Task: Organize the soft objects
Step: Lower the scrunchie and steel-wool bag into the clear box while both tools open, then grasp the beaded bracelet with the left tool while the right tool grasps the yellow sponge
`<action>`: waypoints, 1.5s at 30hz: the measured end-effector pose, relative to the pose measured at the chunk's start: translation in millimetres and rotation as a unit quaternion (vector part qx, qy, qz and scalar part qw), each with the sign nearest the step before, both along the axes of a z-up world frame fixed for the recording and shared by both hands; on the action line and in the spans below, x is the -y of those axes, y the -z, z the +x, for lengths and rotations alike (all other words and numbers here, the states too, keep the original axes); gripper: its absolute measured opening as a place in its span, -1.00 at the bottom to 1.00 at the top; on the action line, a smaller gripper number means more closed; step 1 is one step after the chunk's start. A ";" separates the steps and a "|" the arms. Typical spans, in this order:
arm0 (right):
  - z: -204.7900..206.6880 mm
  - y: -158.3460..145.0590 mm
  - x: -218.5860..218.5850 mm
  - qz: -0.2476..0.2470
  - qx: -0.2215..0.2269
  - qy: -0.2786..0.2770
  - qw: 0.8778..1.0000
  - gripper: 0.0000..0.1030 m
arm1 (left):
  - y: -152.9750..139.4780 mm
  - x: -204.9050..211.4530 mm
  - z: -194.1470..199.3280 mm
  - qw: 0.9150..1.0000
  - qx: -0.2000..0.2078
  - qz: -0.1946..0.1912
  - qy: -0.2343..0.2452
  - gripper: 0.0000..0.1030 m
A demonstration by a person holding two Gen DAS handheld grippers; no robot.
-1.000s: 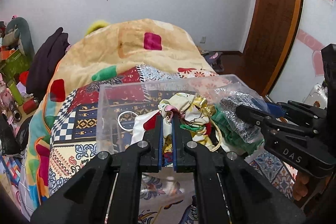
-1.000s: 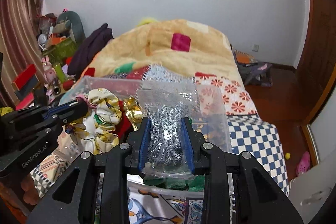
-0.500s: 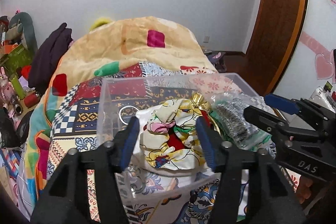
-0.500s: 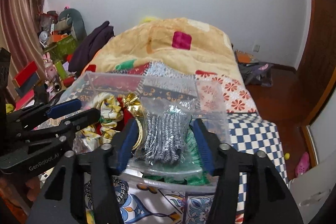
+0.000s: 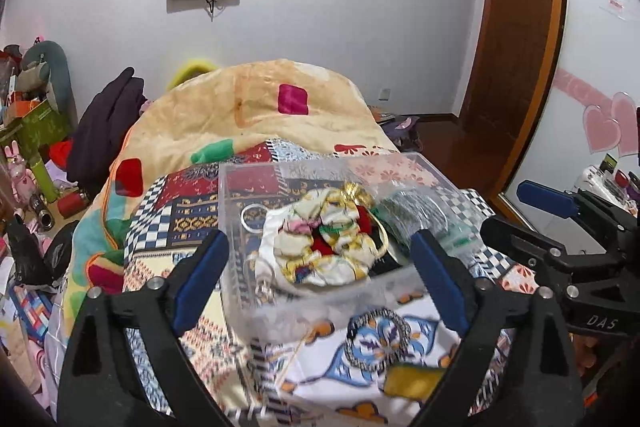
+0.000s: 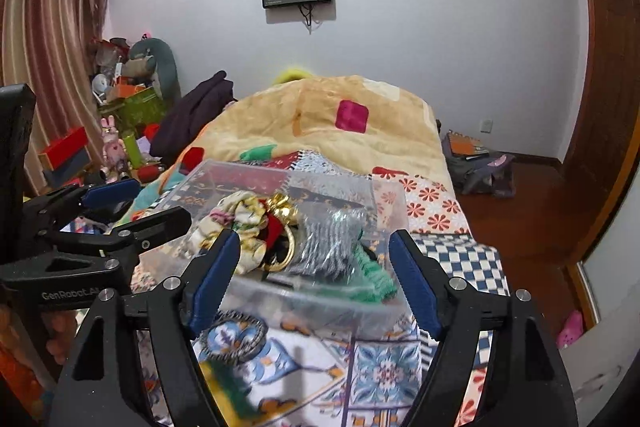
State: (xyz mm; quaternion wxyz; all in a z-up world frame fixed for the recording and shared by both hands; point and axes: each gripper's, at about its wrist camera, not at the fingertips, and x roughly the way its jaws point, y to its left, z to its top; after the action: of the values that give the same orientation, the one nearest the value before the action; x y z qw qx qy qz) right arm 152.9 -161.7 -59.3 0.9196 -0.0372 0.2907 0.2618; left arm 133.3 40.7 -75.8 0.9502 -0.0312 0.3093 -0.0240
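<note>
Clear plastic is what you are working around: the transparent rectangular storage box [image 5: 320, 291] sits on the patchwork bedspread [image 5: 372, 359], and the soft things already lie inside it. The cream floral fabric bundle with gold trim [image 5: 320, 251] fills the middle, and the silver-grey knit item in a clear bag [image 6: 328, 243] lies just beside it, over a green knit piece [image 6: 372, 279].

Your left gripper [image 5: 320, 279] has its jaws spread wide and holds nothing; your right gripper [image 6: 312, 279] is likewise wide apart and empty, both straddling the box's near wall.

The risk from here is the box itself. It looks light and rests on soft bedding (no firm footing), so a fingertip catching its rim could tip or slide it. The bagged item rides high near the right edge; a careless brush could drag it out over the wall. The bag looks slippery, so a shallow pinch would likely lose it.
</note>
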 end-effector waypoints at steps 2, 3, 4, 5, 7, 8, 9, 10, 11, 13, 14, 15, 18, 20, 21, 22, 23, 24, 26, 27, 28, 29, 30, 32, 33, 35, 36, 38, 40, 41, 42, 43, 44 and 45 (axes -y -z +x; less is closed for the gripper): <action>-7.7 2.7 0.1 0.000 -0.003 -0.004 1.000 0.44 | 2.3 -0.2 -10.5 1.000 -0.004 -0.003 0.001 0.87; -10.6 4.5 -0.1 -0.002 -0.006 -0.008 1.000 0.45 | 4.1 -0.8 -15.2 1.000 -0.007 -0.004 0.002 0.87; -14.5 6.8 -0.3 -0.003 -0.010 -0.012 1.000 0.45 | 6.3 -0.5 -18.9 1.000 -0.010 -0.004 0.004 0.88; -17.9 9.7 -0.2 -0.005 -0.013 -0.016 1.000 0.45 | 9.7 -0.3 -24.0 1.000 -0.016 -0.001 0.006 0.88; -25.7 17.9 -1.8 -0.010 -0.024 -0.026 0.999 0.45 | 15.5 -1.2 -29.7 1.000 -0.024 0.002 0.008 0.88; -28.6 22.2 -2.3 -0.013 -0.031 -0.031 0.999 0.45 | 20.2 -1.3 -33.8 0.999 -0.031 0.002 0.009 0.88; -31.8 27.9 -3.9 -0.017 -0.039 -0.036 0.998 0.45 | 23.8 -1.0 -36.2 0.999 -0.037 0.002 0.011 0.88; -34.1 34.3 -6.0 -0.021 -0.050 -0.044 0.998 0.45 | 27.2 -0.8 -38.1 0.999 -0.043 0.002 0.012 0.88; -36.0 39.8 -7.3 -0.023 -0.060 -0.050 0.997 0.45 | 32.9 -0.4 -40.8 0.999 -0.051 0.004 0.013 0.88; -38.3 50.2 -12.9 -0.026 -0.079 -0.066 0.994 0.44 | 40.9 0.4 -43.7 0.998 -0.061 0.011 0.014 0.88; -38.4 55.2 -15.9 -0.026 -0.089 -0.074 0.993 0.44 | 45.3 1.3 -45.1 0.998 -0.066 0.017 0.014 0.88; -38.7 59.4 -18.9 -0.027 -0.099 -0.083 0.991 0.44 | 49.5 2.5 -46.1 0.997 -0.070 0.023 0.014 0.88; -39.7 69.9 -25.9 -0.031 -0.118 -0.103 0.987 0.36 | 58.9 4.0 -45.9 0.996 -0.081 0.032 0.016 0.78; -42.2 74.7 -29.1 -0.035 -0.128 -0.111 0.985 0.13 | 64.1 5.9 -41.6 0.995 -0.092 0.033 0.021 0.55; -40.9 76.9 -30.7 -0.038 -0.132 -0.114 0.984 -0.07 | 66.1 6.6 -39.0 0.995 -0.097 0.032 0.023 0.52; -40.2 79.0 -32.2 -0.042 -0.136 -0.118 0.983 -0.20 | 68.2 7.7 -36.7 0.994 -0.099 0.031 0.025 0.47; -41.7 80.4 -32.5 -0.046 -0.136 -0.120 0.982 -0.38 | 70.2 9.2 -33.6 0.994 -0.102 0.030 0.027 0.39; -42.7 79.7 -32.1 -0.047 -0.129 -0.118 0.983 -0.39 | 72.2 11.7 -29.6 0.993 -0.105 0.030 0.032 0.36; -43.7 75.1 -27.7 -0.047 -0.112 -0.110 0.987 -0.44 | 76.7 16.7 -22.3 0.992 -0.113 0.029 0.042 0.23; -44.9 73.3 -24.3 -0.044 -0.107 -0.107 0.988 -0.44 | 79.2 19.1 -18.7 0.992 -0.118 0.027 0.047 0.20; -44.2 71.1 -19.6 -0.038 -0.102 -0.100 0.989 -0.45 | 82.4 21.3 -13.8 0.990 -0.126 0.023 0.051 0.14; -43.0 69.6 -15.5 -0.035 -0.098 -0.093 0.990 -0.45 | 85.1 22.4 -9.8 0.989 -0.133 0.017 0.054 0.09; -42.2 68.0 -12.3 -0.032 -0.092 -0.081 0.992 -0.45 | 88.1 23.7 -5.5 0.989 -0.140 0.011 0.056 0.06; -39.8 66.4 -5.8 -0.025 -0.087 -0.070 0.993 -0.45 | 93.5 24.7 2.0 0.987 -0.153 0.006 0.056 -0.11; -38.4 66.0 -2.4 -0.020 -0.087 -0.065 0.994 -0.45 | 96.0 25.3 5.1 0.986 -0.157 0.007 0.055 -0.16; -36.0 66.2 1.8 -0.013 -0.087 -0.058 0.994 -0.45 | 97.7 28.0 7.6 0.987 -0.153 0.024 0.051 -0.35; -35.0 66.3 3.2 -0.010 -0.087 -0.056 0.995 -0.45 | 98.4 29.6 8.0 0.987 -0.151 0.032 0.051 -0.42; -32.6 66.4 7.0 -0.004 -0.087 -0.052 0.995 -0.45 | 99.9 33.5 8.2 0.987 -0.148 0.045 0.054 -0.77; -31.2 66.3 8.1 -0.001 -0.086 -0.049 0.995 -0.45 | 101.3 36.8 7.5 0.987 -0.144 0.052 0.058 -0.88; -31.2 65.6 9.2 0.000 -0.086 -0.047 0.995 -0.45 | 101.7 38.0 5.9 0.987 -0.142 0.053 0.062 -0.89; -32.0 65.3 10.1 0.001 -0.085 -0.045 0.995 -0.45 | 101.9 39.2 3.8 0.986 -0.140 0.054 0.065 -0.89; -32.4 64.6 11.5 0.003 -0.083 -0.043 0.996 -0.45 | 101.9 40.1 1.7 0.987 -0.139 0.053 0.067 -0.90; -32.2 64.0 12.4 0.004 -0.082 -0.040 0.996 -0.45 | 101.7 40.9 -1.3 0.987 -0.136 0.053 0.070 -0.90; -31.8 63.2 13.6 0.005 -0.081 -0.038 0.996 -0.46 | 101.0 41.8 -4.7 0.987 -0.132 0.054 0.071 -0.90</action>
State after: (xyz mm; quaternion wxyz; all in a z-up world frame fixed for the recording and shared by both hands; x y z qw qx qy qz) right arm 121.1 -175.2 -122.5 0.8826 -0.0226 0.3613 0.2999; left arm 128.6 -1.1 -176.8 0.8970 0.0389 0.4345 -0.0706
